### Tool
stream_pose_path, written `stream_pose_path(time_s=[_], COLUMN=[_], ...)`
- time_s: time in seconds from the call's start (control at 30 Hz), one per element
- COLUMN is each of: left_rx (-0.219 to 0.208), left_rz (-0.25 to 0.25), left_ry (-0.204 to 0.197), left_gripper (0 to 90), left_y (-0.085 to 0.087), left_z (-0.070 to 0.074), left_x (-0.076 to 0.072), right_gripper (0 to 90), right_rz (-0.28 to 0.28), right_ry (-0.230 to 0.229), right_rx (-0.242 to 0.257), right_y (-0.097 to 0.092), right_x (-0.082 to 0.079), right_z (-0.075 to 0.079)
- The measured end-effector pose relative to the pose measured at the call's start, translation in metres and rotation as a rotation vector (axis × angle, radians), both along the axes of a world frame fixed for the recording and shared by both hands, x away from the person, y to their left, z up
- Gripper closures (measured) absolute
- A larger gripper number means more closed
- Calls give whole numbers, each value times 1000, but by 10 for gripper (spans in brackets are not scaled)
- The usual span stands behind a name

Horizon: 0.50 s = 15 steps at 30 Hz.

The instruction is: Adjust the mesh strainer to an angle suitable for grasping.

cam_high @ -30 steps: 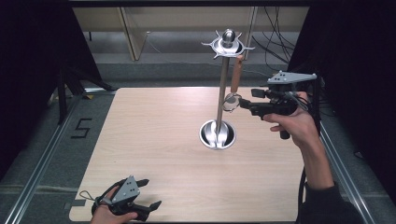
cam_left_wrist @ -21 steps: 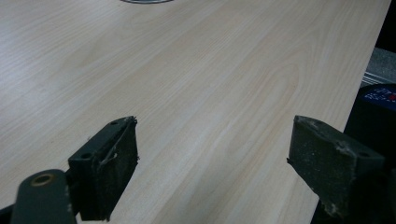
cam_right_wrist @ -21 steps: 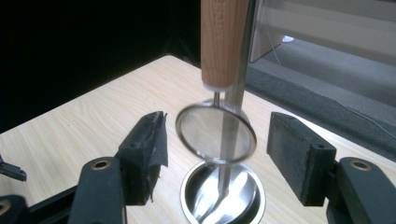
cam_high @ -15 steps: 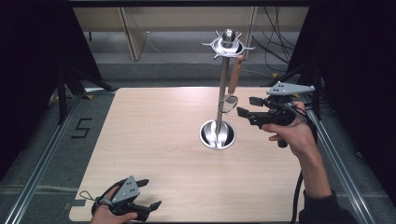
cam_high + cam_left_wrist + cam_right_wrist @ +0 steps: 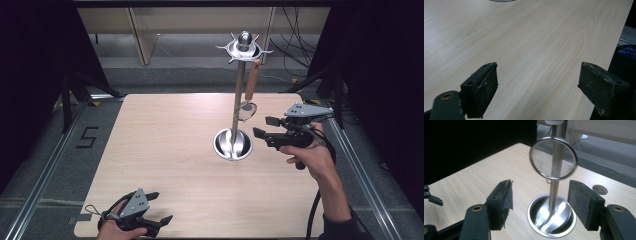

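Since the earlier frames my right gripper (image 5: 264, 127) has come down beside the stand, from level with the strainer's handle to a little below its round head. Jaws apart, nothing between them. My left gripper (image 5: 154, 207) has kept its place at the near edge of the table (image 5: 165, 150), jaws also wide and empty over bare wood.

Strainer (image 5: 247, 108) hangs from the top ring of the steel stand (image 5: 239, 90), free of the pole, head down above the stand's dished base (image 5: 233, 144).

Handling, as I judge it: light and stiff at the rim, but the mesh would dent under a squeeze. It hangs loose, so any nudge should set it swinging. Best hold looks like the wooden handle (image 5: 251, 80), which offers friction and room for both pads; the wire rim is thin and slick.

Looks: small round bowl of fine mesh (image 5: 553, 158) in a bright metal hoop, brown wooden handle above. Right gripper view shows the pole through the mesh.
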<state>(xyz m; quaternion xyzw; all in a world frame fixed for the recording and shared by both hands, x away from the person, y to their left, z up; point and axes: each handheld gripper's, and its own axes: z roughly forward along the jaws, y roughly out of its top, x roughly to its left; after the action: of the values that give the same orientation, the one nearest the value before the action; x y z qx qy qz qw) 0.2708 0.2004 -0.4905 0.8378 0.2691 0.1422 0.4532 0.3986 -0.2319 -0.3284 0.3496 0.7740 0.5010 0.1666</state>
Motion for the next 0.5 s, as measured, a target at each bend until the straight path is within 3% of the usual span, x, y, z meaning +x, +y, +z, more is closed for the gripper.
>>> stream_pose_path(time_s=[0.07, 0.2, 0.3, 0.37, 0.47, 0.5], left_rx=[19, 8, 34, 12, 17, -8], left_rz=[4, 9, -9, 2, 8, 18], left_ry=[5, 26, 6, 34, 24, 30], left_gripper=[153, 152, 152, 152, 153, 153], left_y=[1, 0, 0, -1, 0, -1], left_z=[1, 1, 3, 2, 2, 1], left_x=[0, 0, 3, 2, 2, 1], right_gripper=[367, 366, 365, 363, 361, 361], right_rz=[10, 12, 11, 16, 30, 28], right_ry=[-6, 2, 12, 14, 33, 17], right_rx=[-14, -22, -21, -25, -33, -33], right_y=[0, 1, 4, 5, 7, 8], right_x=[1, -1, -4, -5, -8, -8], right_z=[-1, -5, -8, -11, -13, -15])
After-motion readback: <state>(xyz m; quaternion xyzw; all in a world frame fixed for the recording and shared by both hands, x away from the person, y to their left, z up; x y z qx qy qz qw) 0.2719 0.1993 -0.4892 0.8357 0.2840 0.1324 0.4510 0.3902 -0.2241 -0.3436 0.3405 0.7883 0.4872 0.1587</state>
